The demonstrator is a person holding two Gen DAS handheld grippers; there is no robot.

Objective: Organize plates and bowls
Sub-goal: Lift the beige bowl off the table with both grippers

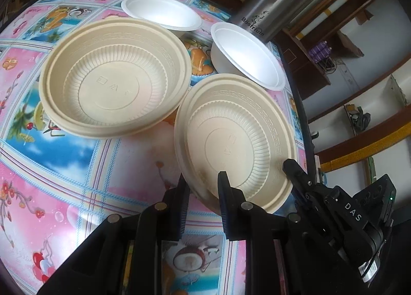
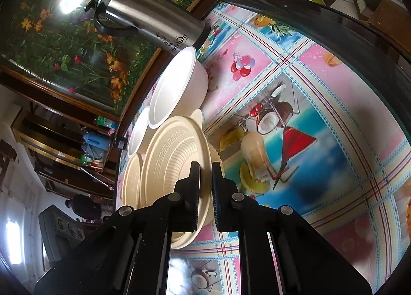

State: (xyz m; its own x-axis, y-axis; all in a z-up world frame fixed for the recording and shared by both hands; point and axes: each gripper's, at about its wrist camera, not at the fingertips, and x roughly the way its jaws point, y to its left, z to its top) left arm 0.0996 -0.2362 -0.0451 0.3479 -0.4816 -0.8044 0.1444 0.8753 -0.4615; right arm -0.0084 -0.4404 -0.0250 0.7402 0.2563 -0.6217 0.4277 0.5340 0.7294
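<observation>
Nearest to you, both grippers are on the same beige plate [image 1: 231,141], the one at the right edge of the bench [image 1: 64,166]. Your left gripper [image 1: 203,187] has its jaws closed on the near rim of this plate: one finger is under the rim on the outside, the other is inside the plate. Your right gripper [image 2: 205,184] is clamped on the rim of the same plate [image 2: 174,166] from the other side, with its jaws almost together and only the thin rim between them. In the left wrist view you can see the right gripper [image 1: 292,166] at the plate's right edge. The plate looks tilted, with its right side higher, so I judge that you are at the step of lifting it.

Just beside it, to the left, the second beige plate [image 1: 113,79] rests flat on the bench. The two rims are very close; whether they touch I cannot tell. Behind them stand two white bowls, one nearer [image 1: 246,56] and one farther [image 1: 161,12], separate from each other. The steel thermos [image 1: 277,5] stands behind the nearer bowl.

The next move, in my judgement, is to raise the held plate clear of its neighbour's rim, carry it left and set it into the second plate. Keep both hands level together, because the rim is thin and may bend or slip. The bowls still wait to be nested afterwards.
</observation>
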